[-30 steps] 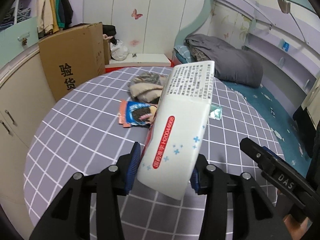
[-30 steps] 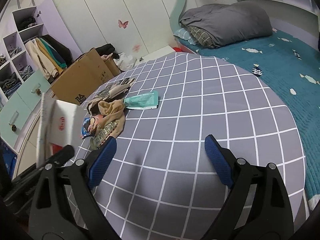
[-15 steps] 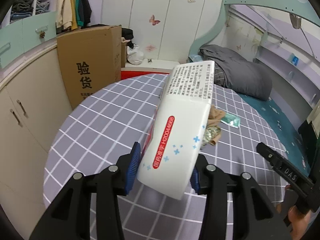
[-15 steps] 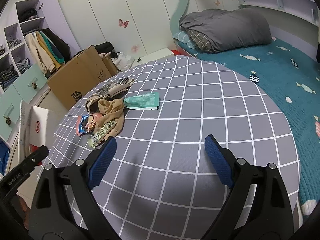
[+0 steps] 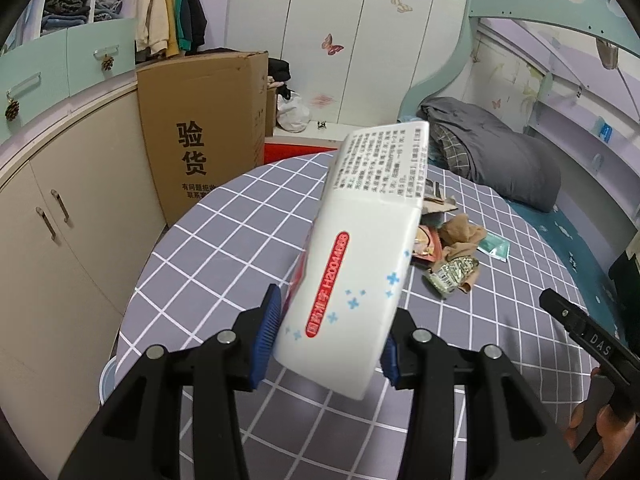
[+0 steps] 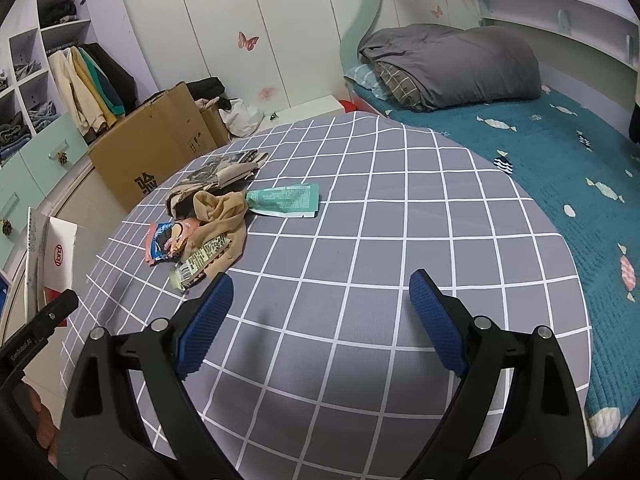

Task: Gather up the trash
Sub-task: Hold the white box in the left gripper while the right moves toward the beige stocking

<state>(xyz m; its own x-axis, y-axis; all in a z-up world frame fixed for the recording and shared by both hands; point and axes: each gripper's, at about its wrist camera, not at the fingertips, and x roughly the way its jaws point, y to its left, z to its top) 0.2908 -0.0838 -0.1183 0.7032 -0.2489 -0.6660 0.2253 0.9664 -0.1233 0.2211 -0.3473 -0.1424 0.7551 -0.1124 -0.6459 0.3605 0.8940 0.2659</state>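
Note:
My left gripper (image 5: 328, 342) is shut on a white carton (image 5: 360, 248) with a red label and black print, held tilted above the left edge of the grey checked table (image 5: 224, 248). The same carton (image 6: 52, 252) shows at the left edge of the right wrist view. A heap of trash lies on the table: a tan stocking (image 6: 218, 216), a teal pouch (image 6: 286, 200), a blue and red wrapper (image 6: 162, 240), a green printed wrapper (image 6: 200, 262) and crumpled printed paper (image 6: 224, 168). My right gripper (image 6: 320, 324) hangs open over bare cloth, just right of the heap.
A tall cardboard box (image 5: 200, 128) stands beside the table's far left edge, next to beige cabinets (image 5: 52, 216). A bed with a grey duvet (image 6: 452, 64) and teal sheet (image 6: 560, 152) runs along the right. A pale bin rim (image 5: 106, 376) peeks below the table's left edge.
The left gripper has carried the carton leftward, away from the trash heap, toward the table's left edge and the cabinets. The right gripper has hardly moved and stays open.

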